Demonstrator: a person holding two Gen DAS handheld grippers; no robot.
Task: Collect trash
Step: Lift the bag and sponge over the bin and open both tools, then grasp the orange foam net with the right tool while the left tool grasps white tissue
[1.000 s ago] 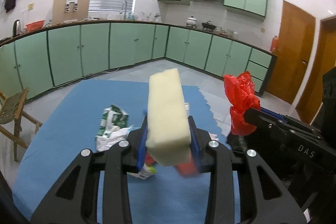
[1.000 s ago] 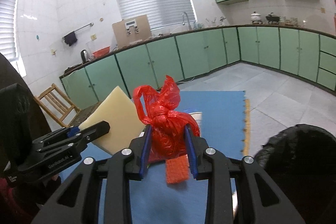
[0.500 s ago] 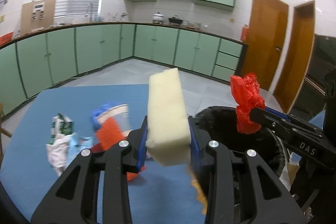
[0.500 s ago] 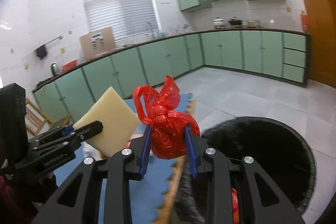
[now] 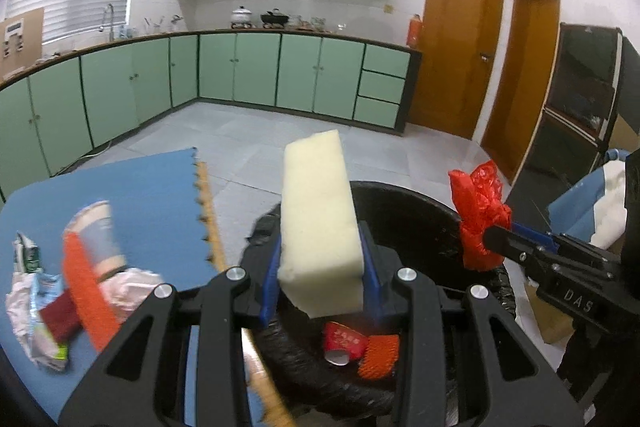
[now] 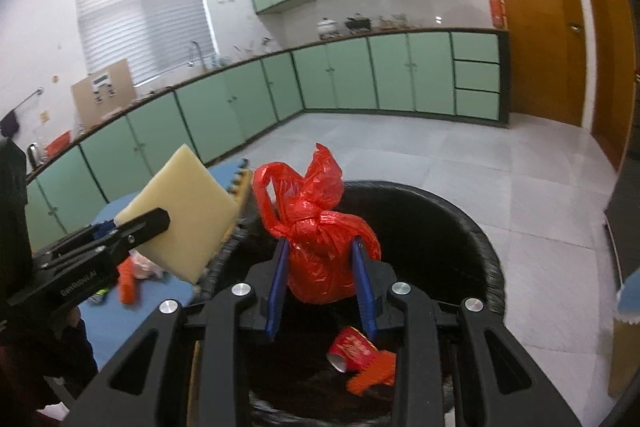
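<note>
My left gripper (image 5: 320,279) is shut on a pale yellow foam block (image 5: 318,215), held over the near rim of a black-lined trash bin (image 5: 420,203). My right gripper (image 6: 320,279) is shut on a knotted red plastic bag (image 6: 320,239), held above the bin's opening (image 6: 440,227). Each gripper shows in the other's view: the foam block (image 6: 184,211) at left, the red bag (image 5: 480,219) at right. A red cup (image 6: 352,347) and an orange piece (image 6: 376,371) lie inside the bin.
A blue foam mat (image 5: 152,203) lies on the floor left of the bin, with a paper cup (image 5: 100,231), an orange strip (image 5: 86,291), crumpled paper (image 5: 132,287) and wrappers (image 5: 28,287). Green cabinets line the walls; wooden doors stand at right.
Both grippers have swung right from above the mat to over the trash bin, still holding the foam block and the red bag. The bin's inside has come into view.
</note>
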